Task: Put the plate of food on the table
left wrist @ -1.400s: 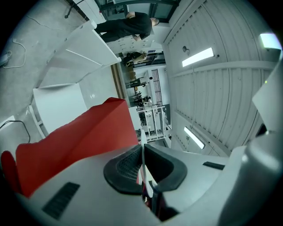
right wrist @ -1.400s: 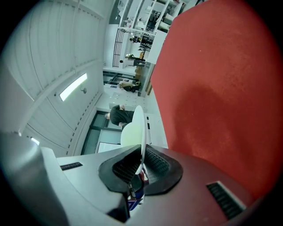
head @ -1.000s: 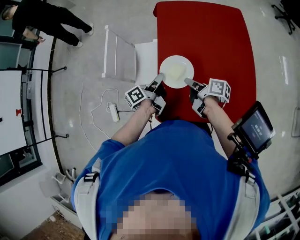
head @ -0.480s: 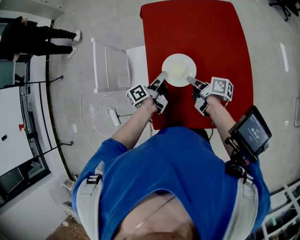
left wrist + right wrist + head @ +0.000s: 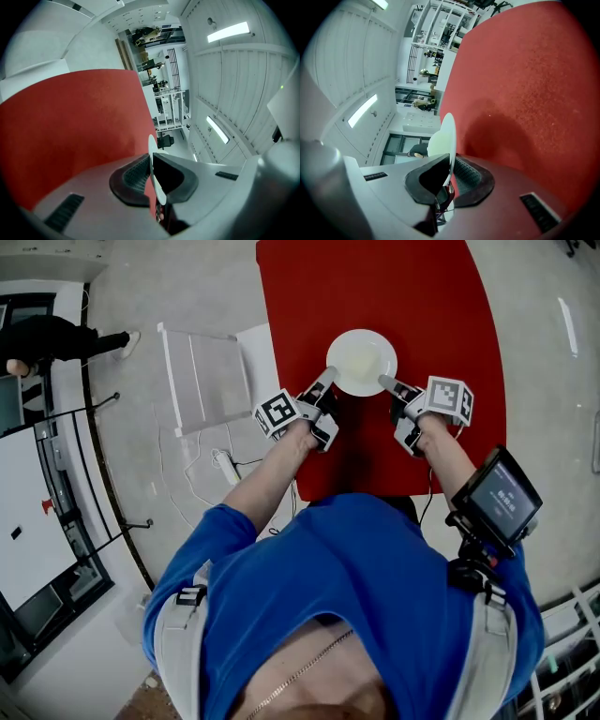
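Observation:
A round white plate (image 5: pixel 362 361) with a pale portion of food at its middle is held over the red table (image 5: pixel 422 306). My left gripper (image 5: pixel 328 376) is shut on the plate's left rim and my right gripper (image 5: pixel 382 382) is shut on its right rim. In the left gripper view the plate's edge (image 5: pixel 153 161) runs thin between the two dark pads. In the right gripper view the white rim (image 5: pixel 446 140) is pinched the same way, with a shadow on the red table (image 5: pixel 525 93) beside it.
A white rack-like frame (image 5: pixel 202 376) stands on the grey floor left of the table. A white power strip with a cable (image 5: pixel 225 465) lies on the floor below it. A person in dark clothes (image 5: pixel 56 338) is at the far left. A screen (image 5: pixel 502 495) is strapped on my right forearm.
Both grippers and the plate have moved farther in over the red table, away from its near edge. The person at the far left has shifted along the wall.

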### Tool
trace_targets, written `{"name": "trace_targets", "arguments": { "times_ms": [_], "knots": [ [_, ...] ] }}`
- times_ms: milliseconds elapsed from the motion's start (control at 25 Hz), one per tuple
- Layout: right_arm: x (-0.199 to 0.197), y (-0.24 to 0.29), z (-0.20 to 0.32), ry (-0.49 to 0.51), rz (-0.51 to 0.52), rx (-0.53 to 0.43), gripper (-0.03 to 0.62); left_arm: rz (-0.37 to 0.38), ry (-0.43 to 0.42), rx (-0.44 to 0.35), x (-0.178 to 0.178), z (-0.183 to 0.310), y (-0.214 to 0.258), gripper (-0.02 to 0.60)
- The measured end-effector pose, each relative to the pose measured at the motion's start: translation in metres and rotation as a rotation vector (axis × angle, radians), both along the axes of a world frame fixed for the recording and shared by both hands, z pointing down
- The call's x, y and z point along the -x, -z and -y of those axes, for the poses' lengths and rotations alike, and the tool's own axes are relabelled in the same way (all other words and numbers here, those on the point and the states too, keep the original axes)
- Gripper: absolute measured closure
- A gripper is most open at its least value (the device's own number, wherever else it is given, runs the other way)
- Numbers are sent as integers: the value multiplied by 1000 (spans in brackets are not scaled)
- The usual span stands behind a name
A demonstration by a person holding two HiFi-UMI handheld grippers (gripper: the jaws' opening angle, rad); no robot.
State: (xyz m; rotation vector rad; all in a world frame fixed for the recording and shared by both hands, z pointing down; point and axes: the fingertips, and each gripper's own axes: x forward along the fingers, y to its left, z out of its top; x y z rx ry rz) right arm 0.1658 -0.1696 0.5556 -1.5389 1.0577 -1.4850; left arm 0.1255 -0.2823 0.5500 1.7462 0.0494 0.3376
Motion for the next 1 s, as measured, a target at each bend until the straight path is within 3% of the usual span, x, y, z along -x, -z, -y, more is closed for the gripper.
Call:
{"name": "trace_targets", "arguments": {
  "times_ms": [320, 1000],
  "knots": [
    [-3, -4, -6, -32, 45, 13, 580, 27, -22, 14, -7, -6, -2, 560],
    [-9, -12, -14, -43, 17, 78, 572, 73, -48, 37, -17, -14, -12, 560]
  ]
}}
